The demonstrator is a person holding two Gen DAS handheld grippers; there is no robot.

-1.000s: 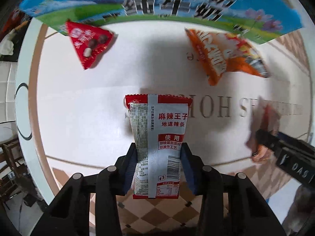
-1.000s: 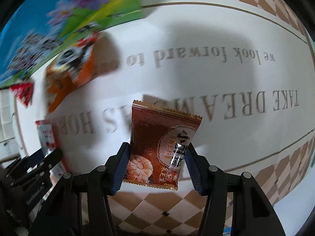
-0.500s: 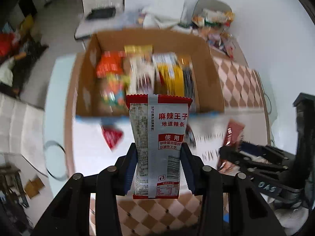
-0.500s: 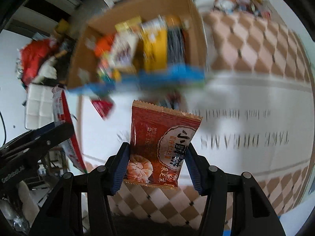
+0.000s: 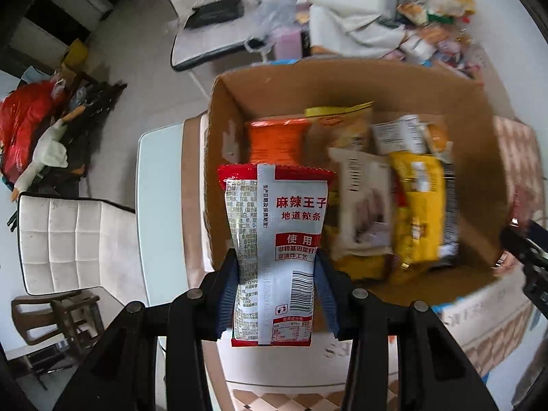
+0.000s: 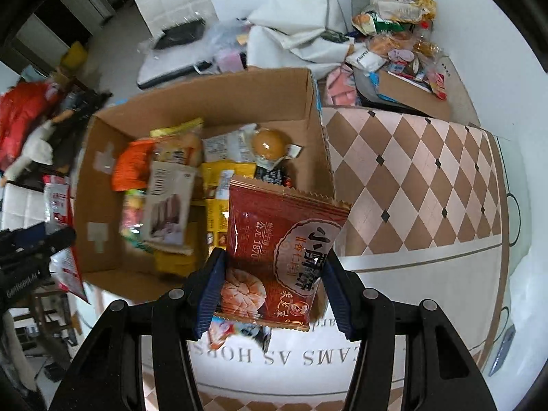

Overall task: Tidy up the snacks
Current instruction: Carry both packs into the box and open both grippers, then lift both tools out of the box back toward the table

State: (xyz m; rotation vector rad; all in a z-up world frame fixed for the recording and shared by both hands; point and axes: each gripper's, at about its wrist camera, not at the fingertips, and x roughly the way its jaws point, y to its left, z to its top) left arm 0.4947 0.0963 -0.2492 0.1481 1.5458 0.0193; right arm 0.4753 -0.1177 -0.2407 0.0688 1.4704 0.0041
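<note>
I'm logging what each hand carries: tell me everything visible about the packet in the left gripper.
The red-and-silver packet is a glossy foil pouch, sealed, back side toward the camera: centre seam, crimped red top edge, Chinese print, barcode. It stands upright, pinched at its lower half by the left gripper, whose blue pads press both sides. It is held in front of the open cardboard box.

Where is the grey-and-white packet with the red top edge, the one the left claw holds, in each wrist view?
Left wrist view: the red-edged packet stands upright at centre, clamped in the left claw.
Right wrist view: the same packet shows at the far left edge, partly hidden and blurred.
Shared landmark: the open cardboard box, beyond both claws.
</note>
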